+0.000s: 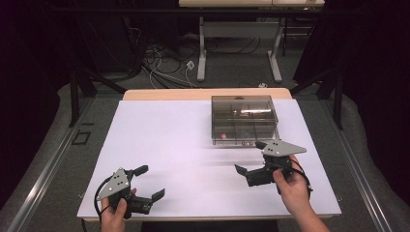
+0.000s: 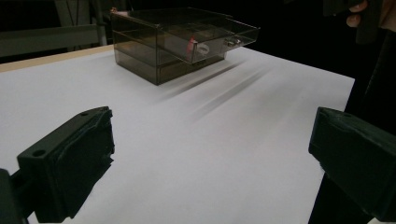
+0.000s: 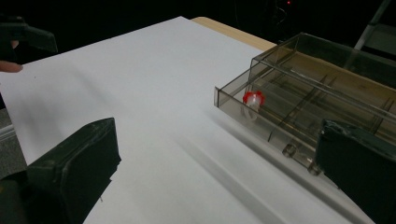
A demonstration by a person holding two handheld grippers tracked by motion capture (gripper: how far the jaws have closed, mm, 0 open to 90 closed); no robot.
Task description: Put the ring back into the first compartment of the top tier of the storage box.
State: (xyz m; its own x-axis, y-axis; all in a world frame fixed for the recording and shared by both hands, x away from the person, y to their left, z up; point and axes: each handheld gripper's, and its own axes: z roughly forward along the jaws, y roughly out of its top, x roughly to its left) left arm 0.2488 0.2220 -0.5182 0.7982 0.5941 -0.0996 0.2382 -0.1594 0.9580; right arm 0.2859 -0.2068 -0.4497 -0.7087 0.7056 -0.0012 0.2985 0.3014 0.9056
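Drawer box point(image 1: 244, 119) is sitting toward the far right of the white sheet point(image 1: 159, 145) covering the table, a smoky see-through plastic thing with its top drawer point(image 3: 299, 116) pulled partway out toward the person. Something small, red and white point(image 3: 252, 99), is lying in the front corner compartment of that drawer, the corner on the person's left, and I can't tell what it actually is. The right gripper point(image 1: 251, 159) is hovering just in front of the box with its jaws standing wide apart and nothing between them, one jaw overlapping the drawer front near the two little knobs point(image 3: 299, 158) in its own view. The left gripper point(image 1: 151, 182) is hanging well back from the box, near the front left of the sheet, jaws also spread wide and empty. My guess is the right one is going for either the drawer or that little red piece. If it's the piece, I'd say come in from above, straight down into that corner compartment, and close gently since the dividers leave little room for the jaws. That box looks light and is probably going to slide on the sheet, so bringing the left gripper over to brace the box's side nearest it seems smart before pushing or pulling anything.
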